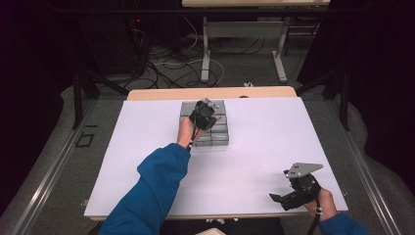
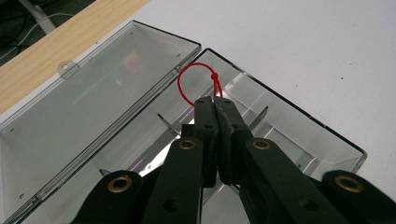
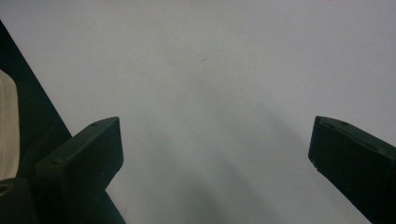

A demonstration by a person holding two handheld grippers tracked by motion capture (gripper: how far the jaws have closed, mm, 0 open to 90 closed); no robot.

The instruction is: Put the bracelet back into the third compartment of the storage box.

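I hold the left gripper (image 2: 215, 103) clenched on the red loop (image 2: 196, 81) over the open clear box (image 2: 299, 126) near the counter's far edge — positioned for dropping it in; the right gripper (image 1: 288, 192) idles released — near corner.

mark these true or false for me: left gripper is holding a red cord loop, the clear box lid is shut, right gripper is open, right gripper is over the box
1. The left gripper is shut on a red cord loop. True.
2. The clear plastic box has its lid shut. False: the lid lies folded open.
3. The right gripper is open. True.
4. The right gripper hangs over the box. False: it is over bare white table, apart from the box.
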